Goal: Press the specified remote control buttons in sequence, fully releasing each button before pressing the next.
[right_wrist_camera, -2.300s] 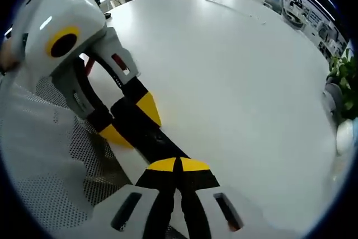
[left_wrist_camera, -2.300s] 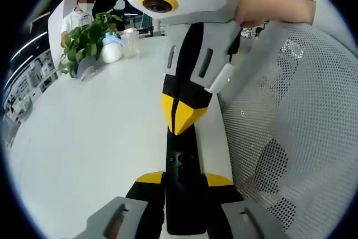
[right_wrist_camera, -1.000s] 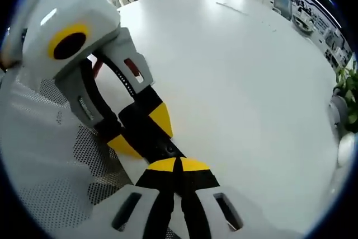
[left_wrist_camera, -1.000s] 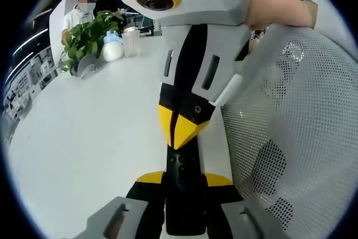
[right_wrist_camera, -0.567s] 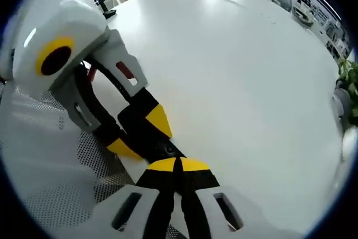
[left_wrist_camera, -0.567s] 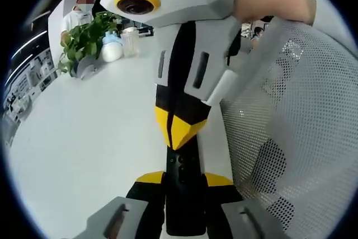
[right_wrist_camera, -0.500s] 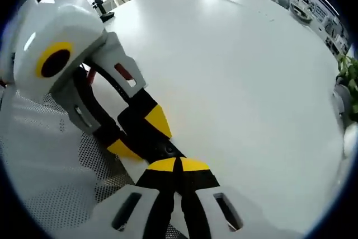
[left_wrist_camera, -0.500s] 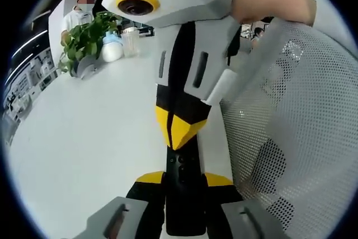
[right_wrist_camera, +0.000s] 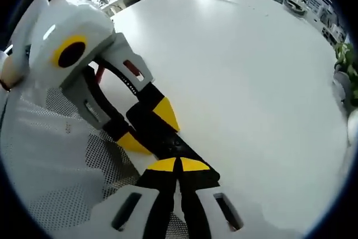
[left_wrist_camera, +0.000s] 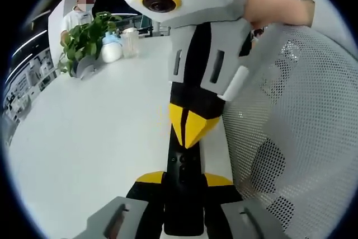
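A black remote control (left_wrist_camera: 182,163) lies lengthwise between the yellow-tipped jaws of my left gripper (left_wrist_camera: 183,178), which is shut on it. My right gripper (left_wrist_camera: 190,130) comes in from above, jaws shut to a single yellow point that sits on the remote's upper button area. In the right gripper view, the right gripper (right_wrist_camera: 179,164) is shut with its tip over the remote (right_wrist_camera: 168,138). The left gripper (right_wrist_camera: 150,128) clamps the remote from the left. The buttons under the tip are hidden.
The white table (left_wrist_camera: 84,132) stretches to the left. At its far end stand a potted plant (left_wrist_camera: 84,40) and small bottles (left_wrist_camera: 114,46). A white mesh chair back (left_wrist_camera: 291,127) is close on the right. A hand (left_wrist_camera: 274,6) holds the right gripper.
Since 2.3 s ago the right gripper's tip has slid down the remote toward my left jaws. In the last half second its body swung slightly right. The left gripper's hold is unchanged.
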A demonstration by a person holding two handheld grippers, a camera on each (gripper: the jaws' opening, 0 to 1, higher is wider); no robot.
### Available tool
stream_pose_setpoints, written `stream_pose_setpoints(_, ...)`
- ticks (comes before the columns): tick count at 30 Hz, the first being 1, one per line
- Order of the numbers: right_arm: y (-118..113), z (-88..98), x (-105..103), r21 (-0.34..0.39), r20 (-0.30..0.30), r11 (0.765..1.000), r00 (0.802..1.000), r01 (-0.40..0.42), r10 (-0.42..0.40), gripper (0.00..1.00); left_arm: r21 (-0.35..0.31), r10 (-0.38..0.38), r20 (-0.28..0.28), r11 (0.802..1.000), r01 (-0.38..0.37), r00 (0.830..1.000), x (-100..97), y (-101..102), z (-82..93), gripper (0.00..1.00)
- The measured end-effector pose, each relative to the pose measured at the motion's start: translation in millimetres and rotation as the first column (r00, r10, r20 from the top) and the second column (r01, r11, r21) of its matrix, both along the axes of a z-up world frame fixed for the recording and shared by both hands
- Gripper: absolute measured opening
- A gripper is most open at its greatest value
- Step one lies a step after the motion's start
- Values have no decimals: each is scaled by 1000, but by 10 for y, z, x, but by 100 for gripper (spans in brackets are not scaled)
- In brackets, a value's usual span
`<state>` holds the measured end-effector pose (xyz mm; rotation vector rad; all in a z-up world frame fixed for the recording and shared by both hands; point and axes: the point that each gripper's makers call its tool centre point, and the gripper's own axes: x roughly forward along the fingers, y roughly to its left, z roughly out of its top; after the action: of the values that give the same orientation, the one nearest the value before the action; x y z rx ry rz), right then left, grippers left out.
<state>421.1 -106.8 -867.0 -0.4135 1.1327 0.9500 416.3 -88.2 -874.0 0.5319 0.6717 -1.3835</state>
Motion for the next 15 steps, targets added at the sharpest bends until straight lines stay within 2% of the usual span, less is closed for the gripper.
stream_pose_setpoints(3,4,-6,0,-23,13,998,998,-55,55,0,-5,4,-5,1000,-4,1000,2,1,-1,25)
stream_pose_setpoints(5,11,-14,-9,-52,46,987,987,-149,152,0,-9,9,-12,1000,-9,1000,5,1,0,25)
stream_pose_setpoints(8,35,-11,-28,-121,124,936,930,-332,346,0,-7,11,-19,1000,-12,1000,7,0,5,25)
stream_pose_setpoints(11,41,-13,-39,-163,160,900,889,-404,428,0,-7,13,-20,1000,-13,1000,6,-2,2,25)
stream_pose_setpoints(12,41,-16,-37,-167,165,897,885,-409,435,0,-9,15,-21,1000,-15,1000,7,-2,3,25)
stream_pose_setpoints(13,44,-16,-38,-180,177,882,868,-435,464,0,-11,16,-23,1000,-17,1000,7,-2,3,25)
stream_pose_setpoints(14,46,-12,-38,-192,189,867,849,-461,493,0,-15,18,-28,1000,-19,999,8,-2,3,25)
stream_pose_setpoints(15,52,-14,-43,-225,205,832,811,-507,549,0,-15,18,-31,1000,-18,999,9,0,3,25)
